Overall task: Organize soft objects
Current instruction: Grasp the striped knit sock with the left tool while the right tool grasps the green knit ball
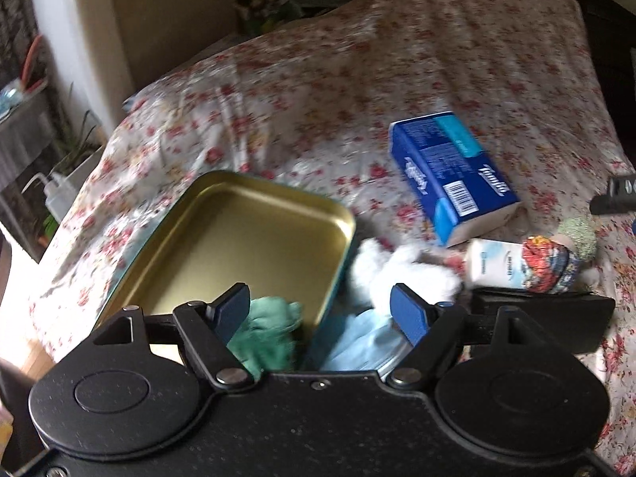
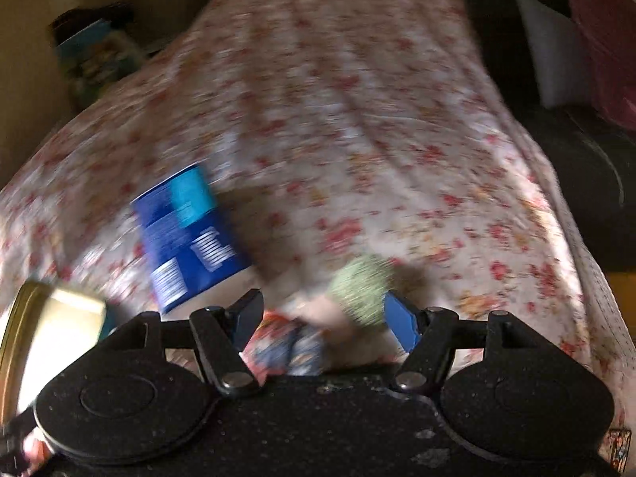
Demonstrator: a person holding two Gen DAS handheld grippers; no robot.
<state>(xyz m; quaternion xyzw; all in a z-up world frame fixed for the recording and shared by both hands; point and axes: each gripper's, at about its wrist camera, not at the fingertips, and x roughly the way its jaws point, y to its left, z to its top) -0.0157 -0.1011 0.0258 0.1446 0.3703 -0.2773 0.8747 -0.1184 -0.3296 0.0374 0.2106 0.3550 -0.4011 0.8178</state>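
Tissue pack (image 1: 453, 177) marked "Tomlib", beside gold tin (image 1: 254, 234); both grippers' fingers (image 1: 232, 310) (image 2: 401, 320) spread, grasping nothing.

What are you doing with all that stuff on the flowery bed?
A person is tidying soft things with tongs in each hand. The left tongs hang open over a gold tin, with a green cloth inside its near end. The right tongs are open over a colourful bundle and a green fuzzy ball. A blue tissue pack and a white fluffy thing wait on the bedspread.
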